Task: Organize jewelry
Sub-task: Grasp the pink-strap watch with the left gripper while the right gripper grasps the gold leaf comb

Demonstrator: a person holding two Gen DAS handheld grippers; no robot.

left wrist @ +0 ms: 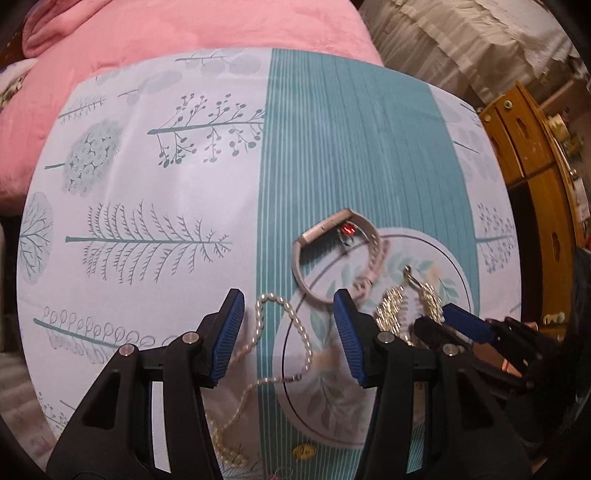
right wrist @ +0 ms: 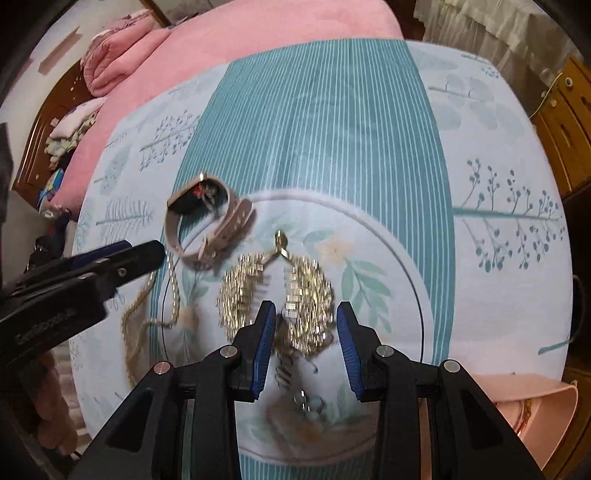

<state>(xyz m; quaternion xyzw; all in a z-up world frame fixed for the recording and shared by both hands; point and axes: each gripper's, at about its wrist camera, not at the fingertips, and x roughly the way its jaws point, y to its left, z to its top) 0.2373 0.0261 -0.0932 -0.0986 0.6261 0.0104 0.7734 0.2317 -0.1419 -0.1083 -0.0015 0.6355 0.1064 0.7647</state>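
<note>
The right claw (right wrist: 306, 345) hangs released over the gold earrings (right wrist: 275, 291) mid-bed; it should straddle one before clenching. The left claw (left wrist: 289, 338), also released, brackets the pearls (left wrist: 291, 325) beside the watch (left wrist: 336, 254).

Teal stripes and pale leaf prints under me.
My pads (left wrist: 343, 334) are blue; watch band (right wrist: 173, 229) beige-pink, earrings (right wrist: 306, 295) gold, blanket (left wrist: 166, 33) pink.

The pearl necklace (left wrist: 280, 332) runs behind the left gripper's (left wrist: 288, 339) fingers and its lower strand blurs near the picture's bottom edge. The gold earrings (right wrist: 277, 291) are smeared; their detail is unreadable, and the right gripper's (right wrist: 306, 343) fingers cover their lower ends. A pink container (right wrist: 532, 402) is cut off at the right.
</note>
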